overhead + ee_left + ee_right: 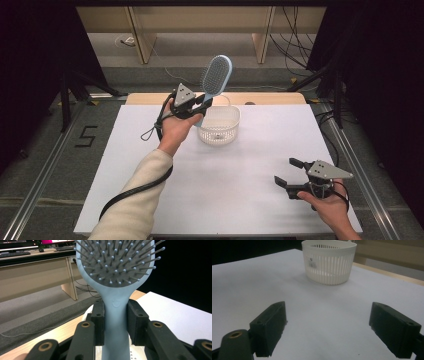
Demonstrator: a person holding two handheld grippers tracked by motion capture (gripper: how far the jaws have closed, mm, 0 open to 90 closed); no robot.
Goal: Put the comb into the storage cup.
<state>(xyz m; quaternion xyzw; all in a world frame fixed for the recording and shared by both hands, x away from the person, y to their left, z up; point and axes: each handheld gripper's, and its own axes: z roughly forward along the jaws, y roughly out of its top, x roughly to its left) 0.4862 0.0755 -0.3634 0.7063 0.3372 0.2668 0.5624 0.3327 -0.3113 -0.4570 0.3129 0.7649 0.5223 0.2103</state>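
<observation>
1. The white table (225, 200) runs out ahead of me under dark curtains, with wooden furniture and loose cables on the floor beyond its far edge.
2. Nearest me, my right claw (289, 172) rests low by the near right corner, jaws spread wide with nothing between them. I judge it is parked there to stay out of the way of the other hand.
3. Farther out, my left claw (204, 104) is clamped on the handle of the pale blue hairbrush (216, 75). In the left gripper view the pads (98, 322) press the handle from both sides just below the head, so the grip is narrow and firm.
4. I hold the brush upright, bristles facing me, lifted clear of the table and just over the near left rim of the white basket (219, 131). Head up and handle down looks suited to lowering it in handle first.
5. The slotted basket stands past mid-table, well apart from my right claw.
</observation>
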